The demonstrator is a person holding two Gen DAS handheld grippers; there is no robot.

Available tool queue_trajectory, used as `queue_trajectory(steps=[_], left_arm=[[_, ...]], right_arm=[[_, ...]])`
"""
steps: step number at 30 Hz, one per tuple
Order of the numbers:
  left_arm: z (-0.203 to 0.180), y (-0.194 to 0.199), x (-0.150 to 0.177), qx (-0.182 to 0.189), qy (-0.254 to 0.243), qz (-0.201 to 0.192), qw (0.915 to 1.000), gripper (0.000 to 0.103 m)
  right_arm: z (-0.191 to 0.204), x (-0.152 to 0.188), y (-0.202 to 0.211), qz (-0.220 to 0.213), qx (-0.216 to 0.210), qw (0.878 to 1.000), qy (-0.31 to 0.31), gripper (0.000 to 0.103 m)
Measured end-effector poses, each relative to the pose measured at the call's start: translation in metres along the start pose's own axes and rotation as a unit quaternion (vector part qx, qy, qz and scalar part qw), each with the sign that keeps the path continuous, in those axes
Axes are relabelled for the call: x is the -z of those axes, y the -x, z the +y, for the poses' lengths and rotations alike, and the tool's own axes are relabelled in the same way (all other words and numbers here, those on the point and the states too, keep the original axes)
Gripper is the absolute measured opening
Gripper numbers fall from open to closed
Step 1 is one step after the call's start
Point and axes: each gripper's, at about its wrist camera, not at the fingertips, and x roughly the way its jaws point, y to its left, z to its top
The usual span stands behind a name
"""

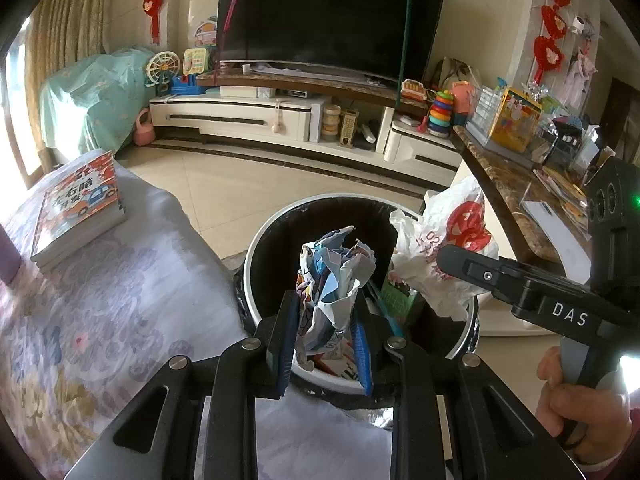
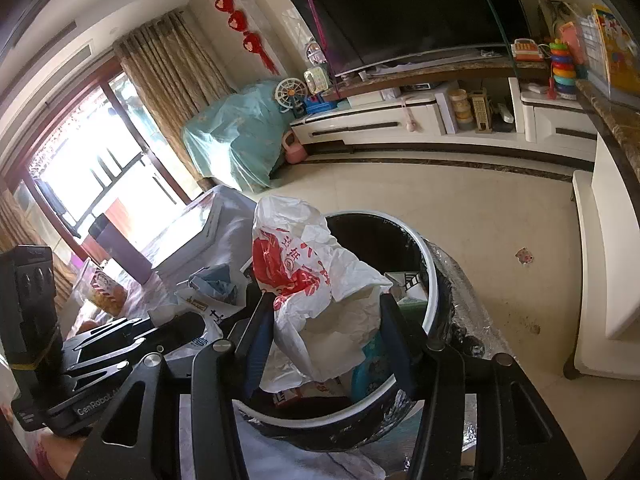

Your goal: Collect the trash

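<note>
A crumpled wrapper is showing blue and white cartoon print; the plastic bag is showing white with red lettering; the bin is showing a white rim, black inside.

Left claw and right claw both angled downward, gripping.

Both wrist views look steeply down, close over the same trash bin.
</note>
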Motion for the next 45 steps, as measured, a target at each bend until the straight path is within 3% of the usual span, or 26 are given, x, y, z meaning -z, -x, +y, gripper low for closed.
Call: queue_trajectory(steps=[20,26,28,32,34,39,45], left_arm=[[0.002,-0.012,-0.009,0.002,0.000,0.009,1.0000,0.026],[0.002,-0.016,-0.014,0.002,0.009,0.017,0.9998,0.036],[0.002,-0.015,-0.015,0.000,0.010,0.017,0.9998,0.051],[0.000,-0.008,-0.015,0.001,0.009,0.008,0.9999,0.053],[0.000,-0.002,-0.012,0.000,0.010,0.002,1.0000,0.055],[0.005,0.018,0.009,-0.007,0.019,-0.012,0.9997,0.056],[0.015,0.051,0.055,-0.005,0.064,-0.029,0.9975,0.059]], right_arm=[[-0.003,-0.009,-0.009,0.010,0.004,1.000,-0.001,0.054],[-0.005,-0.010,-0.011,0.015,0.001,1.000,-0.006,0.058],[-0.005,-0.010,-0.011,0.015,0.002,1.000,-0.009,0.063],[-0.007,-0.010,-0.005,0.008,0.002,1.000,-0.016,0.072],[-0.006,-0.009,-0.001,0.004,0.000,1.000,-0.019,0.079],[0.001,-0.004,0.016,-0.015,-0.005,1.000,-0.018,0.082],[0.018,0.020,0.035,-0.030,-0.006,0.999,-0.012,0.089]])
